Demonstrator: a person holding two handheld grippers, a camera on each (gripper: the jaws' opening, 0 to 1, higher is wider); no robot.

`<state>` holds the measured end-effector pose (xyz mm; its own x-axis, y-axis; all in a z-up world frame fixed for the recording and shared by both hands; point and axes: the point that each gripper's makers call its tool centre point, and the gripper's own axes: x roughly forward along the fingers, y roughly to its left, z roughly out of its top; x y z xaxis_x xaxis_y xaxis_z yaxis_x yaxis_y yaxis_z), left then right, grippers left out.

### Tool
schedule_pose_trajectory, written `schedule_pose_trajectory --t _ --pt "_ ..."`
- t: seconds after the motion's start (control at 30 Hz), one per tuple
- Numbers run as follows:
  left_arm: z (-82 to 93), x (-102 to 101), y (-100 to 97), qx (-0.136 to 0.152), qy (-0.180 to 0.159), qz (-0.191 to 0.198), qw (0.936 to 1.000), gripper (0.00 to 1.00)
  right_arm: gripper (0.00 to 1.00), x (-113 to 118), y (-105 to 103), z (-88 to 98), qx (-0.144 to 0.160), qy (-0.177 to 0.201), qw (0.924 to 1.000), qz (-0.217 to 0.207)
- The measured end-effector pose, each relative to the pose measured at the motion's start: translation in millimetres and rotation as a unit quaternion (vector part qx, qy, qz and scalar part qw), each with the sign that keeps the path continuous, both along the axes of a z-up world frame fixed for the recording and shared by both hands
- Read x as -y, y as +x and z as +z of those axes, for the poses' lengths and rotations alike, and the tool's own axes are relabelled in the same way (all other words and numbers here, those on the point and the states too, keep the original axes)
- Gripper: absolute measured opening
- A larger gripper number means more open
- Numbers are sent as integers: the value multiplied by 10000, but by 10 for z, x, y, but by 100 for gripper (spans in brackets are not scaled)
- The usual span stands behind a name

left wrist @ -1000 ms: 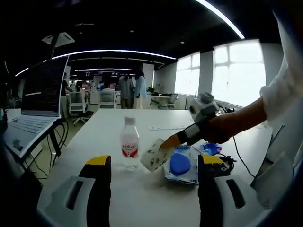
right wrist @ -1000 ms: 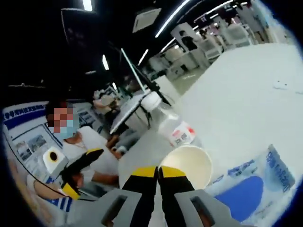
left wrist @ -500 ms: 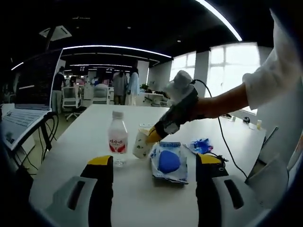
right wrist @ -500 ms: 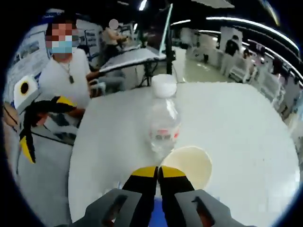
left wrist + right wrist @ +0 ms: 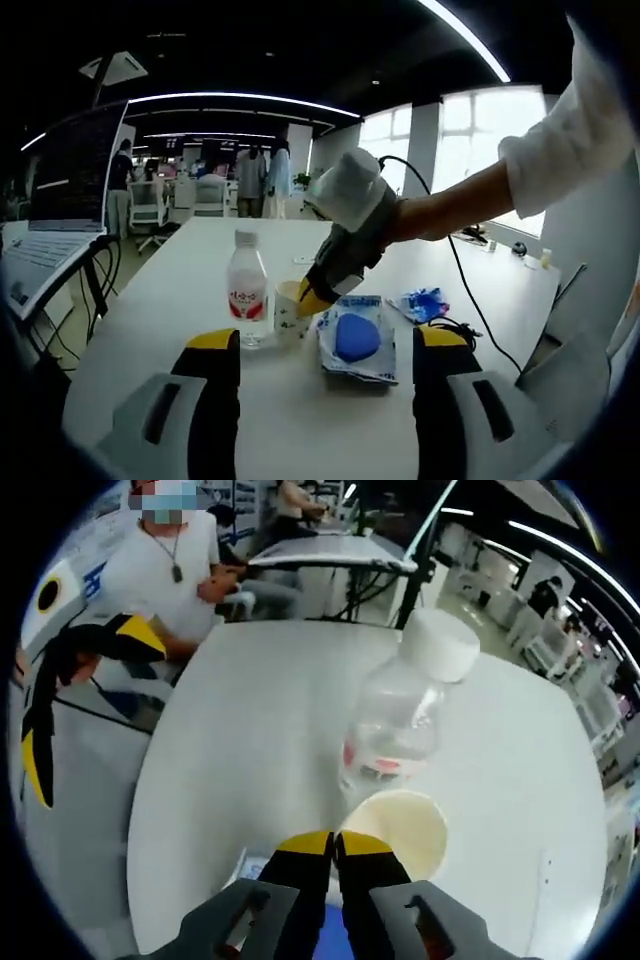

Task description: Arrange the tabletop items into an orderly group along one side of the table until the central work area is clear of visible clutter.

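Right gripper (image 5: 308,300) clamps the rim of a paper cup (image 5: 289,312), jaws pinched together on its near edge; in the right gripper view the cup (image 5: 400,830) sits just ahead of the yellow tips (image 5: 333,843). Water bottle (image 5: 247,301) stands upright just beside the cup, on its far side from the blue packet (image 5: 356,338). Cup rests between bottle and packet on the white table (image 5: 300,420). Left gripper (image 5: 325,345) hangs spread wide, holding nothing, short of the group; bottle, cup and packet lie ahead between its jaws. A smaller blue wrapper (image 5: 420,304) lies beyond its right jaw.
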<state>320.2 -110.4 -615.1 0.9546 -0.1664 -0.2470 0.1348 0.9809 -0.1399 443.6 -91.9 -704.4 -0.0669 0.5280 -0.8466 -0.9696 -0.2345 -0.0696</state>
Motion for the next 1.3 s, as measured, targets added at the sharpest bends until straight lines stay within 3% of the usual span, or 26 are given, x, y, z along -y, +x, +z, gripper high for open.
schedule_pose_trajectory --t 0.1,0.47,0.6,0.73,0.9,1.03,1.1,1.3 --pt "5 13 5 5 0 -33 10000 70 0 4 25 -34 224 -122 9995 161" --pt "24 -29 21 45 -55 -18 10000 71 1 -39 -17 -12 -239 12 9994 -247" --pt "17 -22 27 9 -75 -30 10000 71 14 -9 44 39 -102 70 9993 -347" --pt "32 8 35 5 -48 -78 10000 71 28 -20 91 138 -277 333 9966 -700" --pt "41 37 73 -18 15 -106 9999 76 47 49 98 281 -110 495 9952 -839" --pt "28 30 111 -108 -17 -80 9999 79 53 73 118 417 6 751 9929 -918" --pt "-53 -22 108 -359 215 -21 9991 77 56 109 107 499 -21 860 9912 -1007" --pt "18 -23 201 -271 -68 41 9996 82 58 297 142 585 -86 988 9870 -1265"
